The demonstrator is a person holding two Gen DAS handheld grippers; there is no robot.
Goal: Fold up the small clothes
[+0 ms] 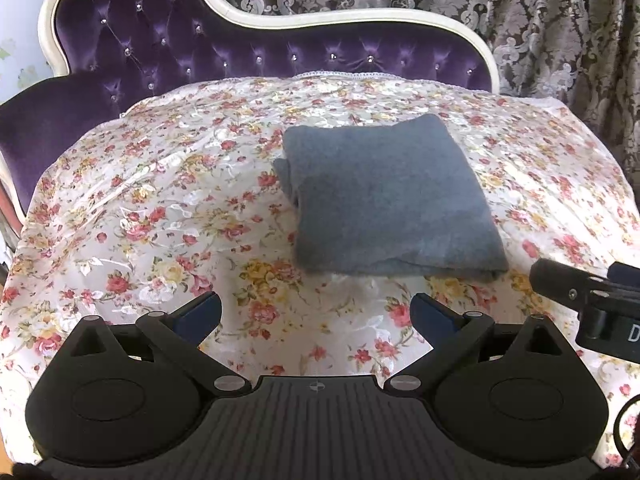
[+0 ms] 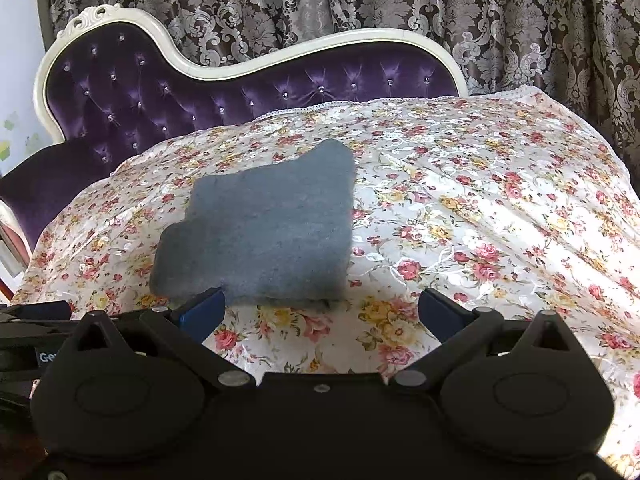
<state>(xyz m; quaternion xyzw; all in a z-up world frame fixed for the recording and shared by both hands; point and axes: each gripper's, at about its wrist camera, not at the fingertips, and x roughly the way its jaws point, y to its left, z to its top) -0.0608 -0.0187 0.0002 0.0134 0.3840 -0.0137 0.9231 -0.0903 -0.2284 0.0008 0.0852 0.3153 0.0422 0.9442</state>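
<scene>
Left hand-held gripper (image 1: pixel 316 314): fingers spread apart, holding nothing, poised over the floral cover (image 1: pixel 168 208).
Grey cloth (image 1: pixel 384 196): folded into a thick, fuzzy square, lying ahead of both grippers; the right wrist view alone shows its stepped, uneven left edge (image 2: pixel 264 228).
Right hand-held gripper (image 2: pixel 322 312): fingers apart, empty, its left fingertip just short of the cloth's near edge.
Surface: glossy, rumpled flower-print cover.
Room: purple tufted headboard (image 1: pixel 168 40) with cream frame; brown damask curtain (image 2: pixel 480 20) behind.
</scene>
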